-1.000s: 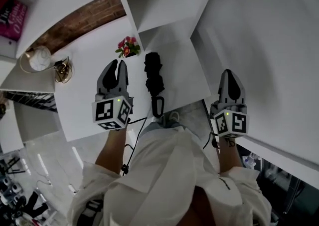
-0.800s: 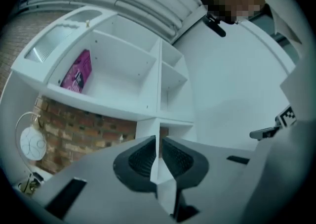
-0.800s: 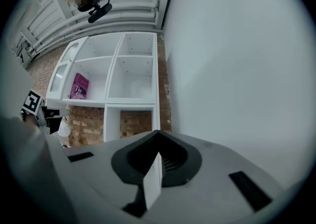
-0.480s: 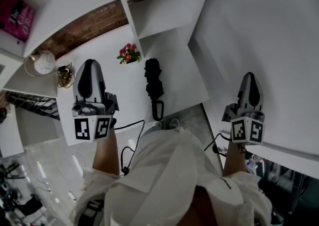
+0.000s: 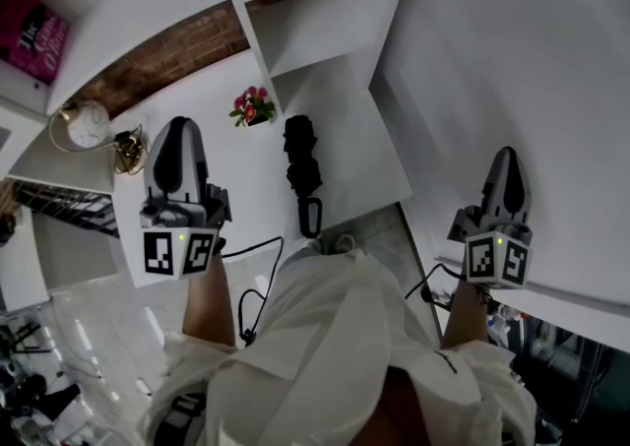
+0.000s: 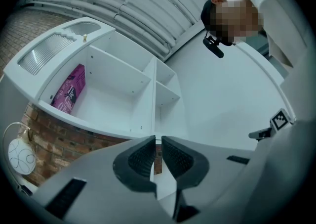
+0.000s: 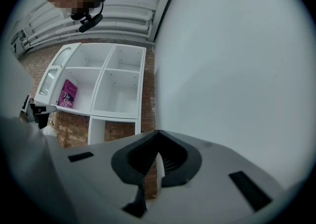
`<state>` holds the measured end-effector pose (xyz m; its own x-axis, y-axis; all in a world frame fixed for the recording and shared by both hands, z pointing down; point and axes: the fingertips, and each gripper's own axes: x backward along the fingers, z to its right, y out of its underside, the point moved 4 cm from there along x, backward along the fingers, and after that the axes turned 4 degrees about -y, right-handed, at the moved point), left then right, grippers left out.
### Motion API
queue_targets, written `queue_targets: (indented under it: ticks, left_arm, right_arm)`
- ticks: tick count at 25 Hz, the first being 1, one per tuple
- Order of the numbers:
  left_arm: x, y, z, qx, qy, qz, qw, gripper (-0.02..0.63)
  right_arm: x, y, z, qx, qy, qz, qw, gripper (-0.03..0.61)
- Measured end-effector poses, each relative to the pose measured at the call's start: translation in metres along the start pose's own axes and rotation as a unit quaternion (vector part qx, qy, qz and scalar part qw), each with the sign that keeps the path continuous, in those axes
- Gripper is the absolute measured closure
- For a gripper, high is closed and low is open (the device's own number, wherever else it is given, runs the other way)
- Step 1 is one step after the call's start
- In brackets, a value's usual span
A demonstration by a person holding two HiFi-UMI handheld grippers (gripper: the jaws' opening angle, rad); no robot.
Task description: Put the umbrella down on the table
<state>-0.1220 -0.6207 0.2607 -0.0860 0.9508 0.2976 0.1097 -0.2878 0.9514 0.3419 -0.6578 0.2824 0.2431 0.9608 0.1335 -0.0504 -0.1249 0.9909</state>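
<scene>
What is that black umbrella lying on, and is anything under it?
The folded umbrella lies flat on the white table, with its strap end toward the near edge. Only tabletop shows around it. The strip directly beneath it is covered, so nothing there can be seen.

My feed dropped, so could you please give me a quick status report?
Left gripper and right gripper shut, empty. Umbrella lying on table, untouched. Nothing in the way.

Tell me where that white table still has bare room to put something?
Widest bare patch: right of the umbrella, up to the table's right edge. A second lies left of the umbrella, nearer than the flowers. Crowded: the left corner, around the gold ornament and white globe.
</scene>
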Motion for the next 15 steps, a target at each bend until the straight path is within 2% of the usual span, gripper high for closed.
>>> queue_targets:
  ticks: [4, 15]
  left_arm:
    - [-0.003, 0.004, 0.004, 0.006, 0.007, -0.012, 0.9999, 0.558]
    - [-0.006, 0.014, 0.003, 0.006, -0.007, -0.032, 0.9994, 0.558]
  right_arm:
    - [0.0, -0.001, 0.001, 0.002, -0.002, 0.001, 1.0, 0.561]
    - [-0.008, 0.003, 0.002, 0.0, -0.006, -0.003, 1.0, 0.561]
